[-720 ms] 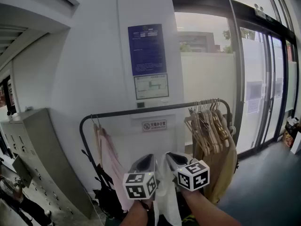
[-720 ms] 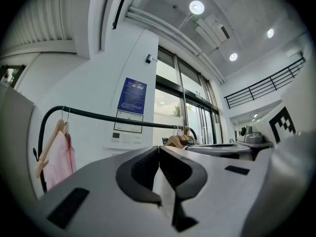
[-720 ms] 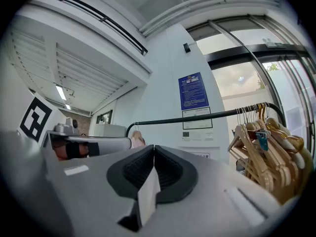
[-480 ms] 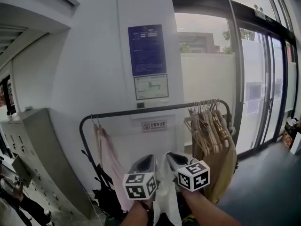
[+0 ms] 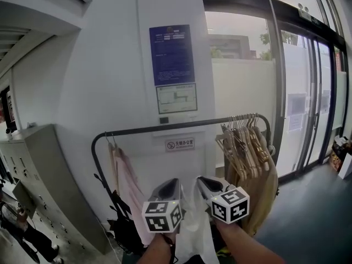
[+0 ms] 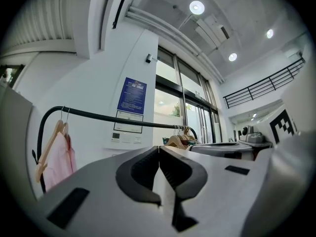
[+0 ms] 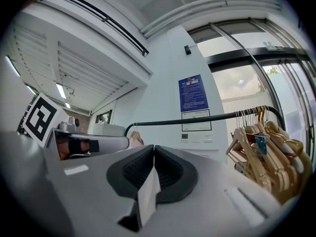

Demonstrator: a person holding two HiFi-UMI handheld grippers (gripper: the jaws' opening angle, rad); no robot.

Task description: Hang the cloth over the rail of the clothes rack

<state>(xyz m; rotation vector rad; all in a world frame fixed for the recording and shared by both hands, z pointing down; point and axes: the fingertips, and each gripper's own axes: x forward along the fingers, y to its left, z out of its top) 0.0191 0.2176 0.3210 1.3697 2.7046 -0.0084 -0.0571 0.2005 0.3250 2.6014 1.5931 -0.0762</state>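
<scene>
A black rail (image 5: 181,126) tops the clothes rack against the white wall, ahead of and above both grippers. A white cloth (image 5: 193,232) hangs down between the two grippers, which are held side by side and roughly level below the rail. My left gripper (image 5: 171,185) is shut on one edge of the cloth (image 6: 161,194). My right gripper (image 5: 202,181) is shut on the other edge of the cloth (image 7: 148,197). The rail (image 6: 123,118) shows beyond the left jaws, and the rail (image 7: 207,117) also crosses the right gripper view.
A pink garment (image 5: 130,187) hangs on a hanger at the rail's left end. Several wooden hangers (image 5: 247,146) and a tan garment (image 5: 265,198) crowd its right end. Grey lockers (image 5: 49,175) stand at the left, glass doors (image 5: 308,92) at the right.
Both grippers stay shut on the cloth and hold almost the same place. The right one has edged slightly right, and the cloth hangs a little wider below them.
</scene>
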